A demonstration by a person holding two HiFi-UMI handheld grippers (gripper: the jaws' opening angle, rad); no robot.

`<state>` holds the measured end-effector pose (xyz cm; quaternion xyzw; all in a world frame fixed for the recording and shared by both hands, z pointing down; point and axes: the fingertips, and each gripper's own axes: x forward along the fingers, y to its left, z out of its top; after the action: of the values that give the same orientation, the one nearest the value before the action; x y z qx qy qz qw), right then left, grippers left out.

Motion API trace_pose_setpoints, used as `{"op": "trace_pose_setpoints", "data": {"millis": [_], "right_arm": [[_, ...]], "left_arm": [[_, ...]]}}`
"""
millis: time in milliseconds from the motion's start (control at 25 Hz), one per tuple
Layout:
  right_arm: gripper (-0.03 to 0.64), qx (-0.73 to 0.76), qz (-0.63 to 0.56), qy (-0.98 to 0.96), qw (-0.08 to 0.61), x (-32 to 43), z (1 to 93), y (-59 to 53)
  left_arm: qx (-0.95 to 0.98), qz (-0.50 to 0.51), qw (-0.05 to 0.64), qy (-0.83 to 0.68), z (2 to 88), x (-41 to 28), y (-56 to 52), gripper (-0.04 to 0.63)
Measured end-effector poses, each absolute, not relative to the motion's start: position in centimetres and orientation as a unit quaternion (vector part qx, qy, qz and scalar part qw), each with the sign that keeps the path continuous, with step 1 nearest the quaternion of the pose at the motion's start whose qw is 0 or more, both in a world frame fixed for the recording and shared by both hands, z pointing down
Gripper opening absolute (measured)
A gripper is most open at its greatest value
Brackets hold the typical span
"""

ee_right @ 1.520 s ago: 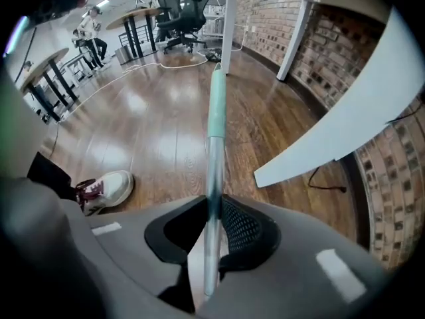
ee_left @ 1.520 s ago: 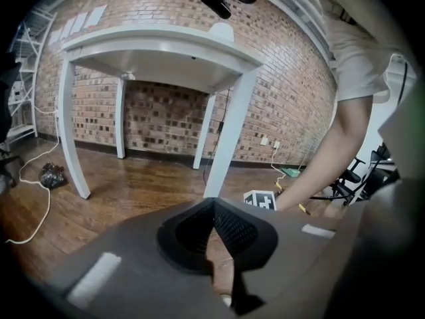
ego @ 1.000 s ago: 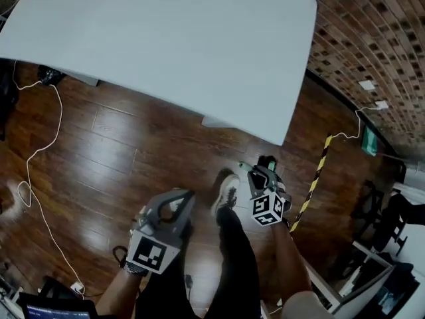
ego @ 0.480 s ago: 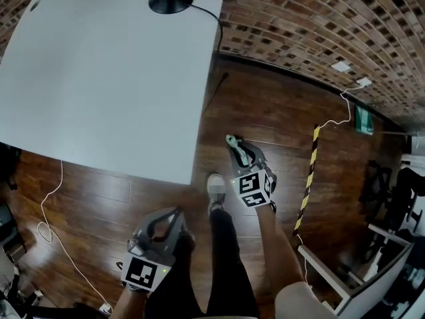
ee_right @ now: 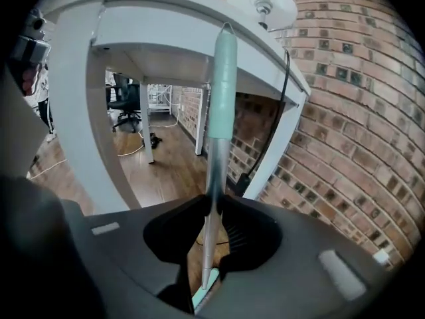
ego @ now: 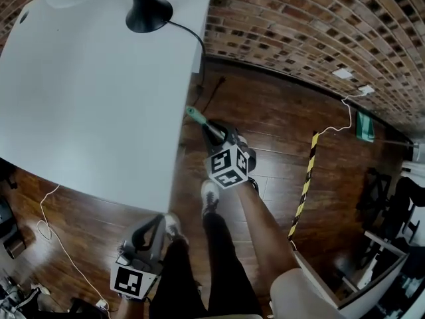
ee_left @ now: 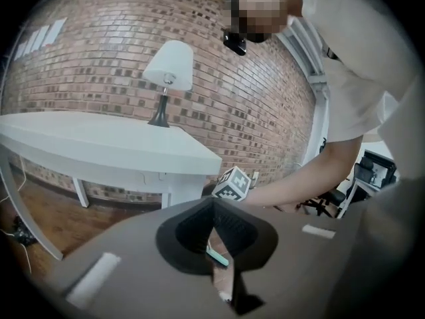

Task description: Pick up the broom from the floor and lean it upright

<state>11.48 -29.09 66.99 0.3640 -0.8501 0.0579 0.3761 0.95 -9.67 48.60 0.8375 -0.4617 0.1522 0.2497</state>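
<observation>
a dark brown wooden plank floor (ego: 272,121) fills the room, and a red brick wall (ego: 299,25) stands along its far side. a large white rectangular table (ego: 86,98) is near this wall. on its far corner there is a table lamp (ee_left: 169,65) with a black base and a white shade. a yellow and black striped strip (ego: 304,185) lies on the floor, to the right of the person's arm.

the broom (ee_right: 216,151), with a thin silver metal handle and a mint-green plastic grip (ego: 195,116), is in the right gripper (ee_right: 214,201). the two jaws press on the metal handle from both sides, a little below the green grip. the handle rises out of the jaws, and the grip end points toward the table edge. the bristle end is not visible in any view.

the left gripper (ee_left: 214,203) is low beside the person's leg, well apart from the broom. its jaws are together at the tips and hold nothing.
</observation>
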Motion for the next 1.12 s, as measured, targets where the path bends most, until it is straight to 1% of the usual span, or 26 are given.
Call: {"op": "trace_pose_setpoints", "data": {"millis": [160, 240, 480, 600, 840, 1000, 1120], "right_arm": [[0.095, 0.361, 0.056, -0.851, 0.378, 11.0, 67.3, -31.2], [0.095, 0.363, 0.057, -0.851, 0.375, 11.1, 67.2, -31.9], [0.097, 0.388, 0.063, -0.846, 0.36, 10.6, 67.0, -33.8], [0.097, 0.399, 0.067, -0.845, 0.35, 10.2, 66.8, -34.3], [0.107, 0.411, 0.055, -0.846, 0.335, 10.3, 66.8, -34.1], [0.15, 0.404, 0.054, -0.85, 0.333, 10.6, 67.2, -33.6], [0.153, 0.402, 0.059, -0.851, 0.334, 11.0, 67.4, -33.4]], "left_arm": [[0.849, 0.133, 0.194, -0.474, 48.3, 0.4, -11.4, 0.0], [0.849, 0.127, 0.189, -0.477, 48.4, 0.4, -11.9, 0.0], [0.836, 0.146, 0.226, -0.479, 50.4, 0.4, -11.1, 0.0], [0.824, 0.159, 0.265, -0.474, 51.4, 0.9, -9.9, 0.0], [0.825, 0.175, 0.271, -0.464, 52.0, 1.5, -9.0, 0.0], [0.825, 0.174, 0.271, -0.465, 52.2, 1.4, -9.2, 0.0], [0.824, 0.172, 0.271, -0.466, 52.2, 1.4, -9.3, 0.0]]}}
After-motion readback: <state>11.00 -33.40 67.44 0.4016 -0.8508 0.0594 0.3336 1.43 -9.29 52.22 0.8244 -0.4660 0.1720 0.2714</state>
